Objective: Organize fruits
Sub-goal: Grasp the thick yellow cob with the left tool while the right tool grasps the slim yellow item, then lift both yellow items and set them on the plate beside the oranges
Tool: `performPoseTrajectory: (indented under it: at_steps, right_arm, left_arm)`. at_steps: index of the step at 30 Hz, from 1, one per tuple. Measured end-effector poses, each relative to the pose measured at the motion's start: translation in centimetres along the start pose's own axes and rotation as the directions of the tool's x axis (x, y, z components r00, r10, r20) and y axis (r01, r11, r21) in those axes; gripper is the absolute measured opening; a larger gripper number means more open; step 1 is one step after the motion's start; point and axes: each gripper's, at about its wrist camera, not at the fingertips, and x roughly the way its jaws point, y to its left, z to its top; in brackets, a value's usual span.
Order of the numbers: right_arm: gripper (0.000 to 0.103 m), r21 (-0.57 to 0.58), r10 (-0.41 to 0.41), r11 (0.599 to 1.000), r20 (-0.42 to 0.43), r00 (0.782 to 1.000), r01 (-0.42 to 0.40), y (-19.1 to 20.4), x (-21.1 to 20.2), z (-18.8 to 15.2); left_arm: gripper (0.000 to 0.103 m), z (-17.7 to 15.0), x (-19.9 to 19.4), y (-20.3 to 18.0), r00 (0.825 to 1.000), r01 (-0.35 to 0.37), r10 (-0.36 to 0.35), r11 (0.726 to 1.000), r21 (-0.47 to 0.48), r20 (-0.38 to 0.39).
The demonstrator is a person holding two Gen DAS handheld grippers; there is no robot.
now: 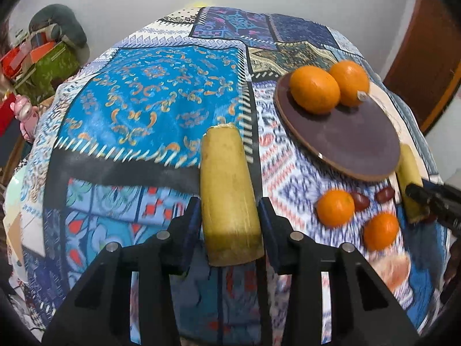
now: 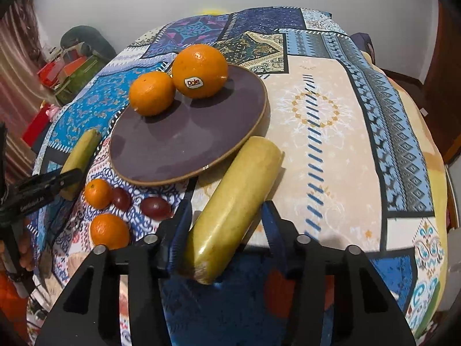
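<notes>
I take the dark plate (image 2: 187, 141) as my landmark; it lies on the patchwork tablecloth (image 1: 149, 92). On the plate's far part sit two oranges, touching each other: the smaller orange (image 2: 151, 92) to the left and the stickered orange (image 2: 199, 70), which bears a "Dole" label, to the right.

My left gripper (image 1: 230, 216) has a yellow banana piece (image 1: 227, 190) between its tongs. The right tong touches the fruit, while a thin gap shows at the left tong, so I cannot tell whether the hold is firm. This piece is left of the plate, apart from its rim.

My right gripper (image 2: 224, 216) has a second banana piece (image 2: 233, 201) between its tongs. The left tong presses on the fruit, and the right tong stands clear of it; a full clamp is not shown. The far end of this piece lies just beside the plate's near right rim.

Near the plate's front left edge lie two small mandarins (image 2: 98, 193) (image 2: 109, 230) and two dark red grapes (image 2: 121, 199) (image 2: 157, 207), the upper mandarin touching one grape.
</notes>
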Motion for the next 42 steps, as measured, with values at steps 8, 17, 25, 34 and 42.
performPoseTrajectory:
  at_steps: [8,17,25,34,42]
  right_arm:
    - [0.035,-0.092,-0.022,0.996,-0.014,1.000,0.021,1.5,-2.3,-2.9]
    - [0.035,-0.120,0.034,0.992,-0.070,0.997,-0.042,2.0,-3.7,-4.5]
    - [0.037,-0.089,0.042,0.995,-0.065,0.997,-0.048,1.5,-2.7,-2.6]
    - [0.036,-0.079,0.041,0.996,-0.092,0.995,-0.048,1.1,0.0,-1.7]
    - [0.035,-0.056,0.057,0.997,-0.046,0.997,-0.060,0.8,-1.3,-1.4]
  left_arm:
    - [0.041,-3.8,-2.7,0.0,0.999,0.041,-0.039,0.998,0.046,-0.031]
    - [0.041,-6.0,-4.0,-0.6,0.996,0.056,-0.051,0.995,0.083,-0.072]
    - [0.042,-3.4,-2.3,-0.5,0.996,0.061,-0.057,0.996,0.061,-0.067]
    - [0.038,-1.9,-0.5,-0.4,0.996,0.058,-0.055,0.997,0.041,-0.065]
    - [0.038,-1.3,-3.0,-0.9,0.998,0.066,-0.066,0.997,0.038,-0.007]
